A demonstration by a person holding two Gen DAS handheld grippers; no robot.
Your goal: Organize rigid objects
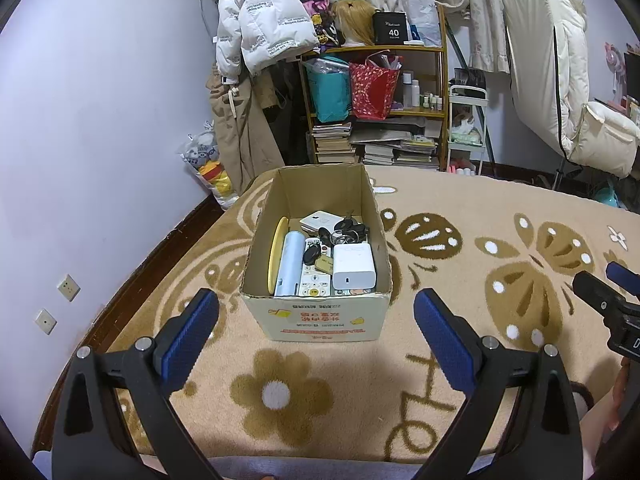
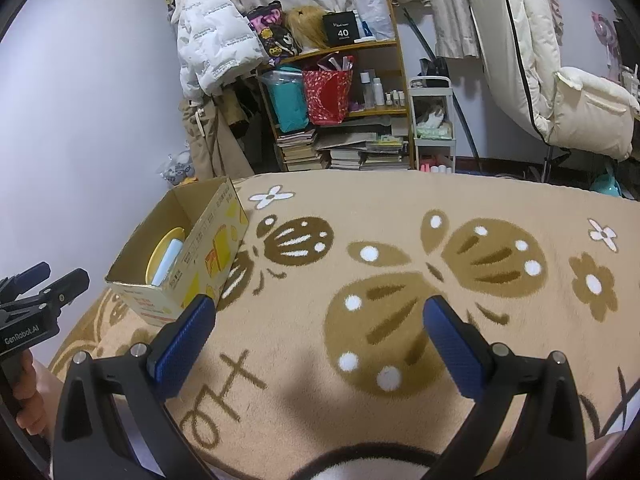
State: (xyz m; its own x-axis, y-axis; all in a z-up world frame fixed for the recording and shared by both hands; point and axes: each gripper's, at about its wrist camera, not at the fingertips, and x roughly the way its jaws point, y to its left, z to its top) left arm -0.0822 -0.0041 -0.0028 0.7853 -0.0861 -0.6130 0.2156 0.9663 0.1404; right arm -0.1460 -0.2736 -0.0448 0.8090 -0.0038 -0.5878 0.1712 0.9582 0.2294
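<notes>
Box (image 1: pixel 316 280) near blanket's (image 1: pixel 460 216) left edge, already full; L gripper (image 1: pixel 316 332) & R gripper (image 2: pixel 320 336) both spread, empty, prob. done.

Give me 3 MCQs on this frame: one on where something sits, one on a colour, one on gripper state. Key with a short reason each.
1. Where in the cardboard box is the yellow plate?
A. flat on the bottom under everything
B. on edge against the box's left wall in the left wrist view
C. outside, on the blanket

2. What colour is the power adapter in the box?
A. white
B. red
C. black

3. What is the state of the left gripper?
A. shut on the bottle
B. shut and empty
C. open and empty

Key:
1 B, the plate stands on its rim along that wall beside the light blue bottle.
2 A, its casing is plain white, next to the remote control.
3 C, its blue pads stand wide apart with only the box and blanket seen between them.
</notes>
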